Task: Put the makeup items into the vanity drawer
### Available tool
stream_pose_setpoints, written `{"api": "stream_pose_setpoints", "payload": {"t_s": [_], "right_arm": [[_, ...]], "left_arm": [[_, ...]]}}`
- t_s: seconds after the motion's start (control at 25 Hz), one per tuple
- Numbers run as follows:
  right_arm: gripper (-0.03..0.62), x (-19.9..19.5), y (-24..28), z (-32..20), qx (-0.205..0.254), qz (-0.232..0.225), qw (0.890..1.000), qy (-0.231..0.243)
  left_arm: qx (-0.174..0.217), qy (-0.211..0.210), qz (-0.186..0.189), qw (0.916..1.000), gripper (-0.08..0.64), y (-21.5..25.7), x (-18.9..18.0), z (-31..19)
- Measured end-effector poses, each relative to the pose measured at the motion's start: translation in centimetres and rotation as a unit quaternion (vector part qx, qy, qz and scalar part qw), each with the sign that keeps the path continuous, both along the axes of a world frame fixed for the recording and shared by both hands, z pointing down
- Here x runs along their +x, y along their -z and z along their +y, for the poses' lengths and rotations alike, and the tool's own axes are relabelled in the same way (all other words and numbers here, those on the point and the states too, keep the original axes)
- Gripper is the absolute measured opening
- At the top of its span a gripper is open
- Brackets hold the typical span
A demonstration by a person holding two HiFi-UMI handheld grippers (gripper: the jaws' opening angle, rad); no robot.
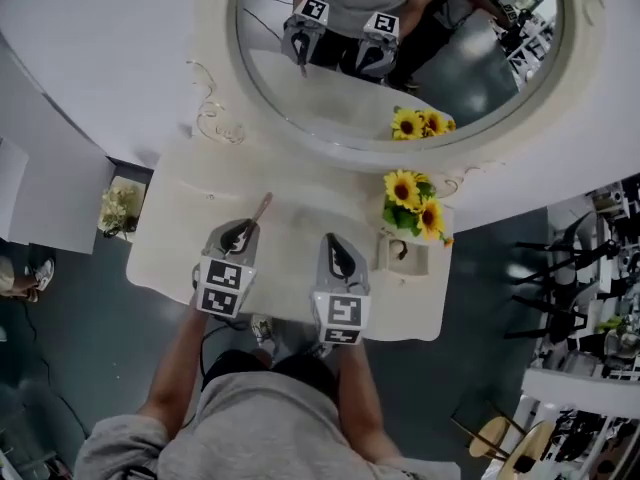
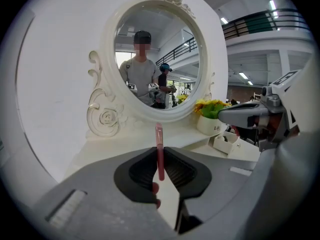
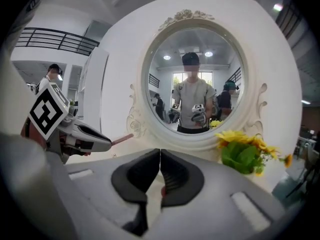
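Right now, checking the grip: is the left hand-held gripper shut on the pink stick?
Shut on it: the left hand-held gripper pinches the pink stick between its pads.

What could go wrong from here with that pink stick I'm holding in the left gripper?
1. The left hand-held gripper pinches the thin pink stick with much of it jutting past the pads; it could pivot or slip.
2. That free tip points toward the mirror frame and might strike it.

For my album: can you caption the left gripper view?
Left gripper clamps a slim pink makeup stick before an ornate white vanity mirror.
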State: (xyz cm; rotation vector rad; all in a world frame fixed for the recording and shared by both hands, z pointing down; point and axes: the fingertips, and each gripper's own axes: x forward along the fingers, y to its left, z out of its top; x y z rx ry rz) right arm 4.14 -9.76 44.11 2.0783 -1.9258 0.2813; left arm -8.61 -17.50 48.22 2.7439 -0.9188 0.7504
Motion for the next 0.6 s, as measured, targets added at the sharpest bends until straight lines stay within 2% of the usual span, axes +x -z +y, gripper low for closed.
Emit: {"api": "stream_pose_setpoints", "payload": {"t_s": [0.32, 0.6], "right_arm": [[0.008, 5.5, 2.5, 4.7, 0.022, 0.008, 0.997, -0.073], [0.006, 11.0, 3.2, 9.9, 0.030, 0.008, 0.990, -0.139]], "left_arm": [[0.024, -0.059, 0.017, 0.9978, 0.052, 3.3, 5.7, 2.9], [0.033, -0.130, 0.021, 0.9907, 0.052, 4.6, 12.5, 7.2]]}}
